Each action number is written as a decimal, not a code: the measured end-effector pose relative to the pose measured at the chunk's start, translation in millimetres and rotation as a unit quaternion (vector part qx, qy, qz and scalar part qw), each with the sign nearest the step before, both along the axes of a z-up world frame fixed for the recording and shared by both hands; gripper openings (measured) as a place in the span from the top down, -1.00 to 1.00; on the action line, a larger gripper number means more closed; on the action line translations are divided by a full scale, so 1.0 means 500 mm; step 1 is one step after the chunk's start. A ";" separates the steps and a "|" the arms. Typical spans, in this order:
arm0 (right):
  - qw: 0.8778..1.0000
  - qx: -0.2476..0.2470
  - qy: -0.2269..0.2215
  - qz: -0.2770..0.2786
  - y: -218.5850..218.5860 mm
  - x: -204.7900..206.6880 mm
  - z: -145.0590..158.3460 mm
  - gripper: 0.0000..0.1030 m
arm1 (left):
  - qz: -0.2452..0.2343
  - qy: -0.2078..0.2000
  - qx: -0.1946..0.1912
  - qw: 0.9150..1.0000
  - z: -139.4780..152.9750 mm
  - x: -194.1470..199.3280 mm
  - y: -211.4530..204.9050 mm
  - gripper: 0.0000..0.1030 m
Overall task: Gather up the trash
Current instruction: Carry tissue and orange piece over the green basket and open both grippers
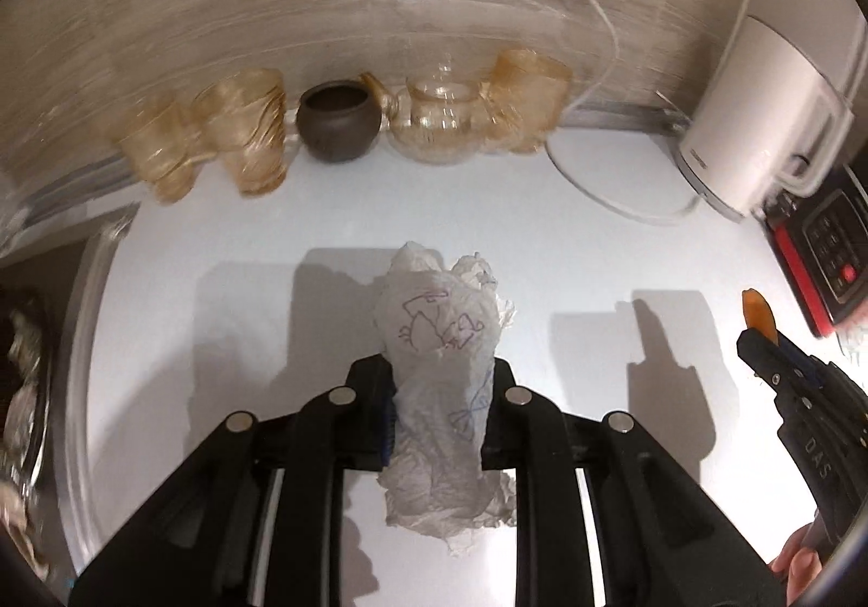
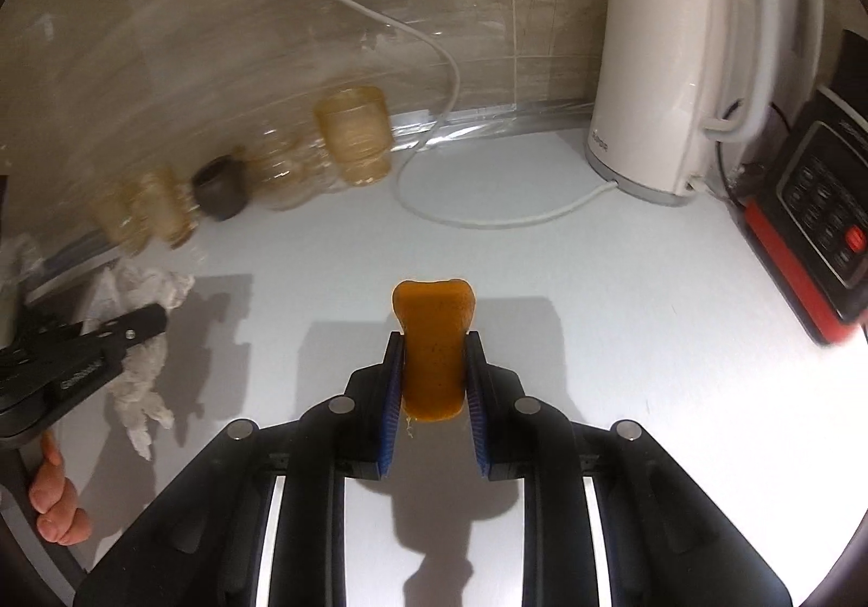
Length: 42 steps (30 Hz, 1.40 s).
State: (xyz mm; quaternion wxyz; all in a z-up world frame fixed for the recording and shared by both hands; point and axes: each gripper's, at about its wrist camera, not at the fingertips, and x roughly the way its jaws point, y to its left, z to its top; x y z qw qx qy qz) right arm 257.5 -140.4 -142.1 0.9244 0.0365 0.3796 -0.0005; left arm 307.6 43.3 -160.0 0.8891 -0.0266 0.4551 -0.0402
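My left gripper (image 1: 438, 379) is shut on a crumpled white paper napkin (image 1: 439, 336) with purple and blue print, held above the white counter (image 1: 271, 254). My right gripper (image 2: 434, 352) is shut on an orange piece of peel (image 2: 434, 352), also held above the counter. The right gripper with the peel (image 1: 758, 315) shows at the right edge of the left wrist view. The left gripper (image 2: 108, 336) and the napkin (image 2: 141, 390) show at the left of the right wrist view.
Along the back wall stand several amber glass cups (image 1: 249, 129), a dark clay pot (image 1: 339, 121) and a clear glass teapot (image 1: 442, 119). A white kettle (image 2: 667, 81) with its cord (image 2: 488, 219) stands at the right, beside a black and red appliance (image 2: 814, 227). A sink (image 1: 32, 390) lies at the left.
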 end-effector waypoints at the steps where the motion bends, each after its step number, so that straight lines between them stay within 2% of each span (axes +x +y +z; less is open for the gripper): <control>1: 1.000 0.001 0.001 0.003 0.005 -0.027 0.004 0.56 | 0.000 0.004 0.001 1.000 0.002 -0.030 0.002 0.64; 9: 1.000 0.013 0.007 0.014 0.030 -0.242 0.024 0.56 | -0.006 0.022 -0.008 1.000 0.018 -0.209 0.004 0.63; 15: 0.999 0.022 0.009 0.028 0.035 -0.391 0.029 0.53 | -0.013 0.012 0.001 1.000 0.034 -0.353 0.008 0.63; 21: 0.999 0.024 0.021 0.041 0.042 -0.539 0.018 0.52 | -0.018 0.019 0.006 1.000 0.029 -0.488 0.018 0.63; 25: 0.998 0.031 0.033 0.052 0.046 -0.638 0.000 0.52 | -0.028 0.008 0.001 1.000 0.013 -0.576 0.030 0.63; 30: 0.996 0.031 0.051 0.066 0.058 -0.742 -0.030 0.52 | -0.036 0.017 -0.009 0.999 -0.023 -0.672 0.045 0.63; 37: 0.990 0.035 0.097 0.098 0.090 -0.816 -0.119 0.48 | -0.047 0.035 -0.002 0.998 -0.074 -0.761 0.032 0.63; 38: 0.989 0.030 0.106 0.102 0.096 -0.820 -0.136 0.37 | -0.049 0.036 0.002 0.998 -0.080 -0.769 0.028 0.63; 39: 0.987 0.026 0.117 0.105 0.101 -0.820 -0.153 0.07 | -0.051 0.037 0.006 0.998 -0.084 -0.776 0.023 0.63; 41: 0.986 0.025 0.131 0.103 0.104 -0.823 -0.179 -0.28 | -0.057 0.042 0.012 0.997 -0.095 -0.788 0.016 0.63; 42: 0.985 0.027 0.134 0.102 0.103 -0.825 -0.183 -0.36 | -0.059 0.045 0.013 0.997 -0.099 -0.791 0.014 0.63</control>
